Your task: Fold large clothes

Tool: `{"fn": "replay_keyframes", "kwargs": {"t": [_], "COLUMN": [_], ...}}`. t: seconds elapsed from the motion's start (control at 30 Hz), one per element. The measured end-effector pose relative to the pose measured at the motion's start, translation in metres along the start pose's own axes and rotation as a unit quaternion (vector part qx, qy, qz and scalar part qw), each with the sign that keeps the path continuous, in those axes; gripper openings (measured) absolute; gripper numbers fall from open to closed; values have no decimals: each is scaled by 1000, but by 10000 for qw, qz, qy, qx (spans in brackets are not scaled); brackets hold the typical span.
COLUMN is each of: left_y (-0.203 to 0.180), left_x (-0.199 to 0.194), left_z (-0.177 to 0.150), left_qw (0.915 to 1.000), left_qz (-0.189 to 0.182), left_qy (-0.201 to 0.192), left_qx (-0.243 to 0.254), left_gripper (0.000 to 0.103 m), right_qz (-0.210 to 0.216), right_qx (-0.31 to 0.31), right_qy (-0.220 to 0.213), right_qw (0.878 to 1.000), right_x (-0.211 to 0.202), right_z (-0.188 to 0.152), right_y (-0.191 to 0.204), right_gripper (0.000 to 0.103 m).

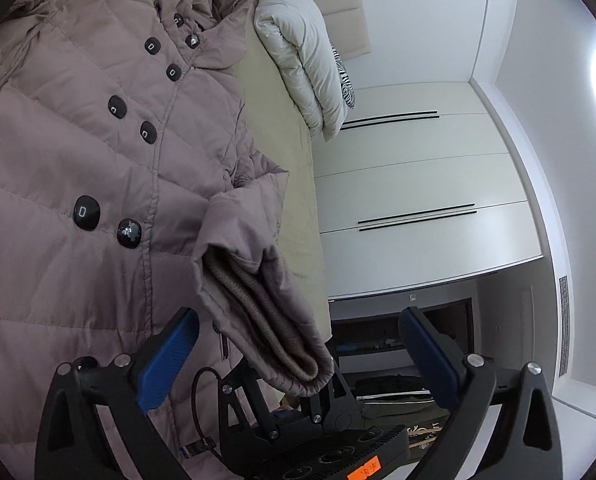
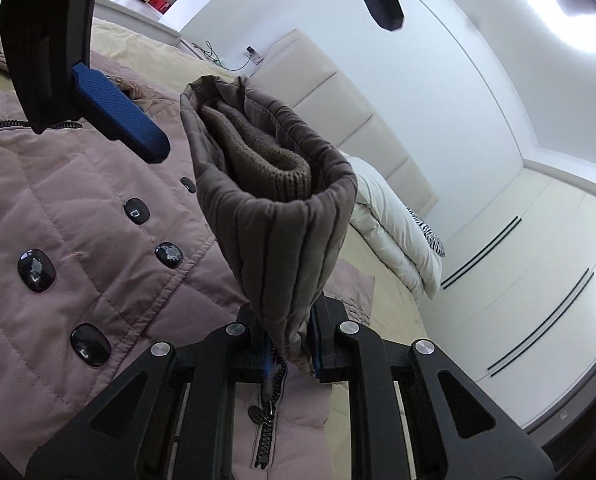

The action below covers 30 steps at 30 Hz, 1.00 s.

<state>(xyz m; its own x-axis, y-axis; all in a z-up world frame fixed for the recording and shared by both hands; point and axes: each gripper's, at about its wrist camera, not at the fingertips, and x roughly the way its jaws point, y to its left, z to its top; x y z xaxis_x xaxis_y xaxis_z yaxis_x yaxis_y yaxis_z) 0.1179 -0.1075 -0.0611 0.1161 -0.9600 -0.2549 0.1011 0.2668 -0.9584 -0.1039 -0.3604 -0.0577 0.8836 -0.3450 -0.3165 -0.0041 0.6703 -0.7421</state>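
Note:
A mauve quilted coat (image 1: 77, 152) with black buttons lies front-up on a bed (image 1: 285, 152). One sleeve is lifted off it, and its cuff (image 1: 265, 312) with a brown knit lining faces the left wrist camera. My right gripper (image 2: 291, 354) is shut on this sleeve (image 2: 273, 248) just below the cuff. It also shows in the left wrist view as a black frame (image 1: 298, 412) under the cuff. My left gripper (image 1: 300, 314) stands open, its blue pads (image 1: 169, 360) well apart on either side of the cuff without touching it. The coat's zipper (image 2: 267, 412) hangs below the right jaws.
A folded white duvet (image 1: 298, 52) and a zebra-patterned pillow (image 1: 348, 88) lie at the head of the bed, against a padded headboard (image 2: 338, 112). White wardrobe doors (image 1: 418, 184) line the wall past the bed's edge. Yellowish sheet shows beside the coat.

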Motion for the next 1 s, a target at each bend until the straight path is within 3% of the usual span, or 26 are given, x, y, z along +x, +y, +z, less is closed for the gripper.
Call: {"fn": "replay_keyframes", "kwargs": {"t": [0.07, 0.13, 0.17, 0.27, 0.37, 0.47, 0.6, 0.67, 0.7, 0.77, 0.83, 0.9, 0.93, 1.0], "left_y": [7, 14, 15, 9, -5, -16, -17, -3, 7, 29, 48, 59, 61, 63], "left_x": [4, 6, 6, 8, 0, -20, -43, -47, -46, -44, -46, -50, -55, -70], "left_z": [4, 10, 13, 23, 41, 78, 143, 172, 185, 204, 218, 230, 235, 245], "left_qw": [9998, 9996, 9996, 9997, 9996, 9974, 9823, 9727, 9680, 9610, 9565, 9526, 9513, 9488], "left_qz": [-107, -67, -28, 104, 257, 439, 1289, 1778, 2002, 2345, 2548, 2655, 2668, 2645], "left_qy": [98, 114, 116, 153, -11, -416, -991, -1118, -1127, -1132, -1154, -1260, -1333, -1572], "left_qx": [-110, -241, -271, -156, 114, 394, 926, 990, 1007, 936, 833, 791, 775, 720], "left_gripper": [74, 58, 42, 26, 20, 20, 20, 20, 20, 20, 20, 20, 20, 20], "right_qz": [33, 126, 151, 231, 272, 484, 884, 1238, 1430, 2027, 2729, 3274, 3375, 3491], "right_qx": [7, 17, 3, 80, 264, 430, 945, 1540, 1906, 2876, 3987, 4965, 5251, 5815], "right_qy": [-21, -48, -58, -19, -47, -222, 109, 475, 673, 1103, 1391, 1496, 1515, 1529], "right_qw": [10000, 9999, 9999, 9997, 9993, 9977, 9915, 9791, 9689, 9295, 8644, 7899, 7664, 7188], "right_x": [-8, -21, -22, -28, -34, -55, -49, -37, -28, 2, 36, 70, 89, 115], "right_z": [5, -1, -4, -1, 3, 11, 8, 3, -1, -14, -33, -52, -62, -75], "right_y": [-1, -3, -2, -6, -12, -10, -30, -51, -62, -87, -111, -128, -128, -135], "right_gripper": [13, 13, 13, 14, 19, 21, 21, 21, 21, 22, 22, 22, 25, 42]}}
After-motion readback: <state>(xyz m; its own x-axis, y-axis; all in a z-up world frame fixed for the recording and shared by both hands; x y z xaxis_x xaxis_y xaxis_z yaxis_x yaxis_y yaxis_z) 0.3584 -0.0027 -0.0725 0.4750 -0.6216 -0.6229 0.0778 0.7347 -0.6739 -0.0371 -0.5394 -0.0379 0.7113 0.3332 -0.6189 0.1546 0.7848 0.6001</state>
